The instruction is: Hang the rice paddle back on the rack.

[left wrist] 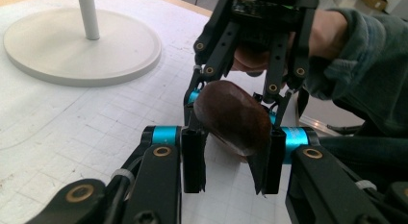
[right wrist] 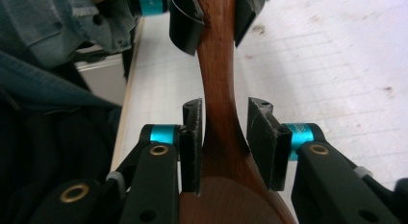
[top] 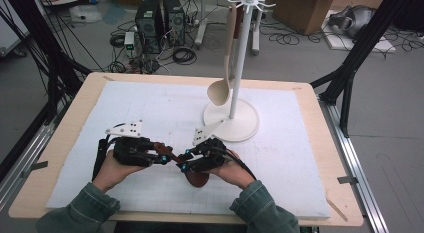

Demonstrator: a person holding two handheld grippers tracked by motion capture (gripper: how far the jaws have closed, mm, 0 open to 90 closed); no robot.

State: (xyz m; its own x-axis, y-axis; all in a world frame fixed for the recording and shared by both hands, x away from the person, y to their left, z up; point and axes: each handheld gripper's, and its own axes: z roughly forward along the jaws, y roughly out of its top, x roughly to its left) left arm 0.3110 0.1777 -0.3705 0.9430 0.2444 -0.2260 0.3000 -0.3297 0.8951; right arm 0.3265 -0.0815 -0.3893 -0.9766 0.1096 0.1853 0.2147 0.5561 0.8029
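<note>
A dark brown wooden spoon hangs a little above the white mat, carried between both grippers near the front middle of the table. My left gripper is shut on its handle; in the left gripper view the spoon runs away from me, foreshortened between my pads. My right gripper is shut on the neck just above the bowl. In the right gripper view the spoon rises from between my jaws toward the left gripper at the top. The two grippers face each other, tips almost touching.
A white stand with hooks at its top rises from a round base behind the right hand. A pale wooden spoon hangs from it. The white mat covers most of the wooden table. Cables, computers and boxes lie beyond.
</note>
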